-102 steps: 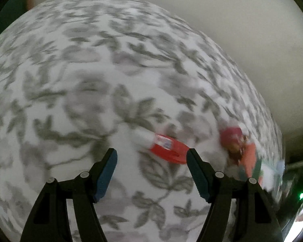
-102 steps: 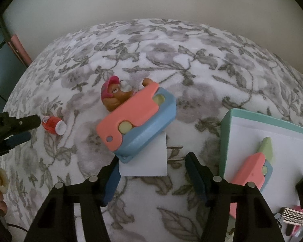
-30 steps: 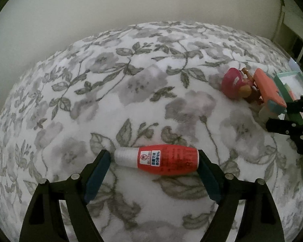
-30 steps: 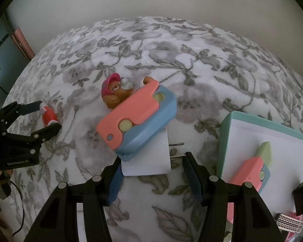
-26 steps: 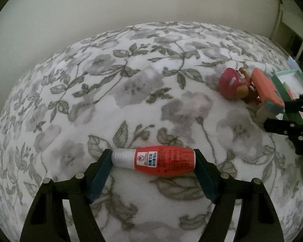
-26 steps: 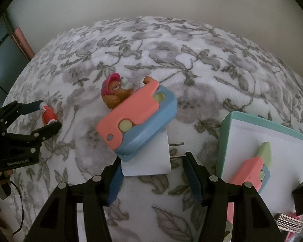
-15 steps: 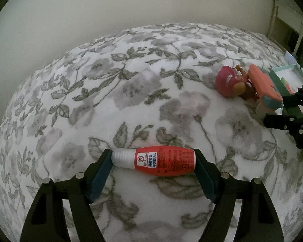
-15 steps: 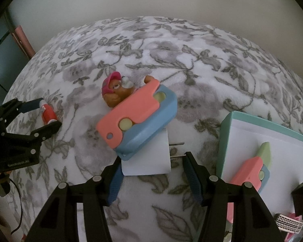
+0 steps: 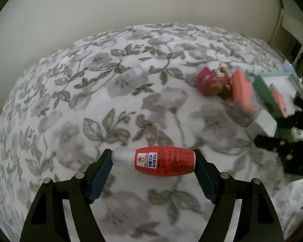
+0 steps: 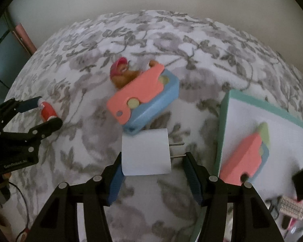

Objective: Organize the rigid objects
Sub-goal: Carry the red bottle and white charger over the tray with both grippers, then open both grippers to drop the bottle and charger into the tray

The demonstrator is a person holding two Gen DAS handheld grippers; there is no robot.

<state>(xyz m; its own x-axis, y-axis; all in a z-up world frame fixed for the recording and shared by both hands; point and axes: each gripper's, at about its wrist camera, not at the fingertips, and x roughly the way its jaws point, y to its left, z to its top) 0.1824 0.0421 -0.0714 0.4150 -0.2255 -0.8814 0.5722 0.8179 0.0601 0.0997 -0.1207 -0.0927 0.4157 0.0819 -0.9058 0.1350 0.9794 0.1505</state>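
The left gripper (image 9: pixel 153 161) has its fingers (image 9: pixel 100 174) pressed against the two ends of the red bottle (image 9: pixel 154 161), which lies crosswise between them — white cap at the left pad, red base at the right. From the right wrist view the same bottle (image 10: pixel 47 111) sits pinched between those tips, with the floral blanket (image 10: pixel 86 133) beneath it; whether it rests on the cloth I cannot tell. A second ago the pads stood slightly off the bottle's ends; now they touch both.

The right gripper (image 10: pixel 152 173) is spread wide around the white charger (image 10: pixel 145 152): the left finger (image 10: pixel 116 178) touches its lower left corner, while the right finger stands just off the lower metal prong (no grip yet). It has edged forward since the earlier frame, so the charger sits deeper between the fingers. Beyond the fingertips, touching the charger's far edge, lies the pink-and-blue toy (image 10: pixel 143 98), with the bear figurine (image 10: pixel 121 74) behind it.

To the right of the right finger rises the wall of the teal tray (image 10: pixel 220 141), close by; inside it lies a second pink toy (image 10: pixel 246 157). Bare blanket stretches between the two grippers and past the bottle toward the wall (image 9: pixel 131 6).
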